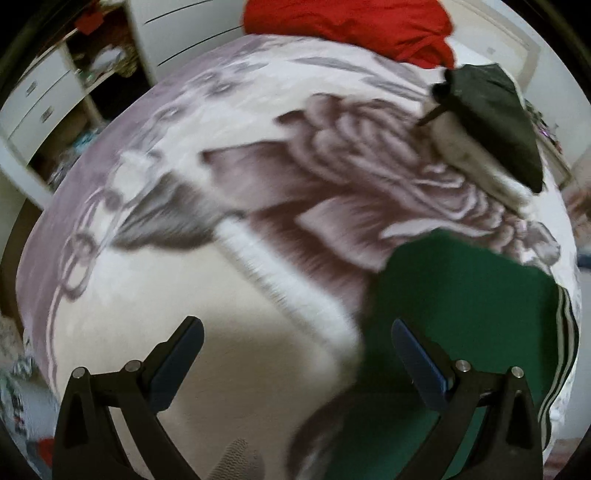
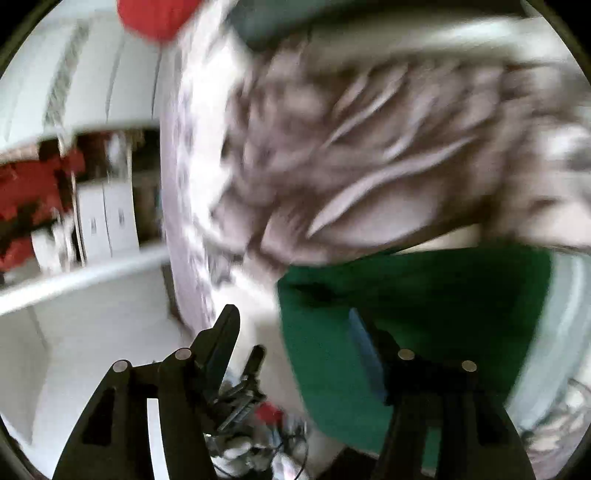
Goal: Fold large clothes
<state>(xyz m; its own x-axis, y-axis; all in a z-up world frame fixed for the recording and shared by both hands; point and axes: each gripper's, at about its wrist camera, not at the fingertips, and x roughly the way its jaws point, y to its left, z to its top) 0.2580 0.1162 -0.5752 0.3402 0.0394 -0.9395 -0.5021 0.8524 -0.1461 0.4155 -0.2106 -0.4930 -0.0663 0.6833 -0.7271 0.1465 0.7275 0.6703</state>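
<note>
Garment: green garment (image 1: pixel 458 302) with white side stripes, lying flat on the near right part of the bed (image 1: pixel 155 295); in the right wrist view it fills the near right (image 2: pixel 424 295).
Surface: floral bedspread in mauve and white covers the bed; both views are blurred.
Other items: red cloth (image 1: pixel 351 26) heaped at the far edge; dark folded piece (image 1: pixel 498 118) on a pale one at the far right.
Step in hand: judged as the approach to a grasp, with neither tool on the cloth yet.
Left gripper (image 1: pixel 297 334): jaws spread wide, holding nothing, hovering by the garment's left edge.
Right gripper (image 2: pixel 295 325): jaws spread wide, holding nothing; its right finger shows against the green fabric, but contact cannot be told.
Next move: likely calls for each tool to drop onto an edge or corner, close, then lift and carry it across for a fold.
</note>
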